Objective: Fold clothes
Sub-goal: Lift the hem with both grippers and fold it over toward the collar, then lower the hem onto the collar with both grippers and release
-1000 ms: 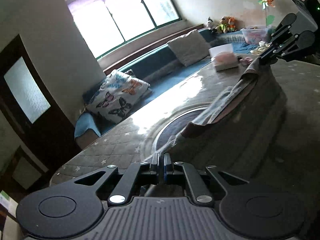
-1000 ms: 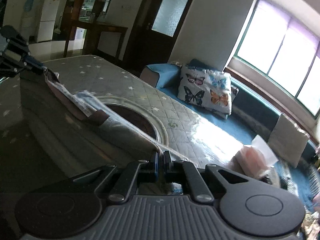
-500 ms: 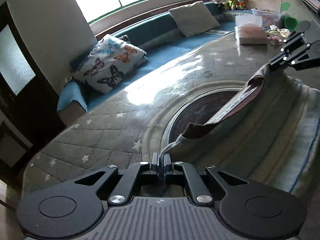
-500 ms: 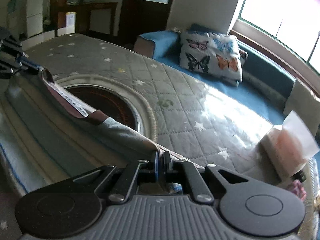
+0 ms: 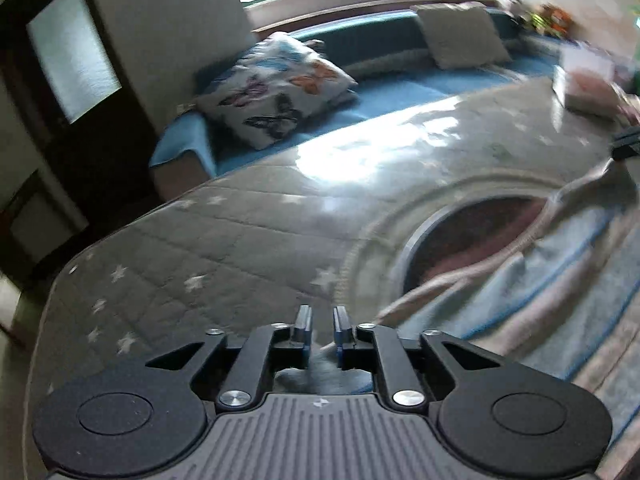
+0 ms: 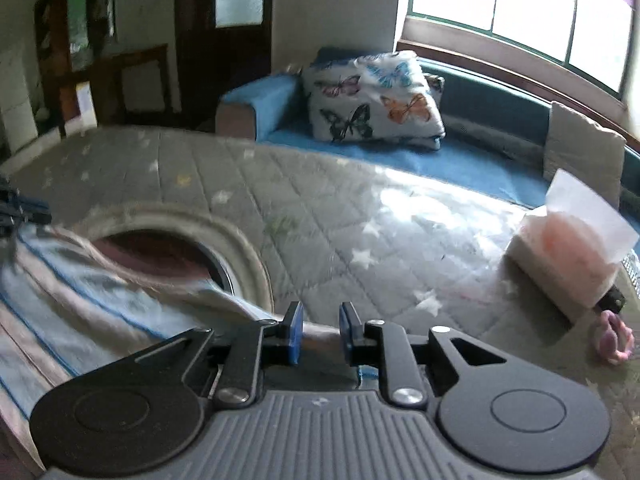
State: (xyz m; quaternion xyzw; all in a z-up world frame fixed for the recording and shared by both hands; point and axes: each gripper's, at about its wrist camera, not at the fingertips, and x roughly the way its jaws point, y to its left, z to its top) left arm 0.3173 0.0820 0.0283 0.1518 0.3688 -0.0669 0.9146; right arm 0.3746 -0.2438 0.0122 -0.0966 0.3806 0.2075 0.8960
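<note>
My left gripper (image 5: 322, 330) has its jaws spread, with a gap between the blue pads (image 5: 339, 332); a bit of cloth shows low between them, but they are not pinching it. My right gripper (image 6: 319, 332) is spread too, its pads apart, and the hem of the garment (image 6: 100, 304) lies under and between them without being clamped.

The garment, pale with thin blue stripes, lies on the counter (image 5: 224, 240), which is covered by a grey quilted cloth with white stars. In the left view the garment (image 5: 552, 280) spreads over the right part of the counter, its upper edge draped across a dark round inset (image 5: 472, 232) with a pale ring around it. In the right view it fills the near left part of the counter and overlaps the same inset (image 6: 160, 252). Both views are blurred, so I cannot make out the folds.

A tissue box (image 6: 568, 256) stands near the right edge of the counter, and a small pink thing (image 6: 614, 340) lies just beside it. Beyond the counter's far edge runs a blue sofa (image 6: 400, 156) with a butterfly cushion (image 6: 376, 96) on it, under a window (image 6: 520, 4).
</note>
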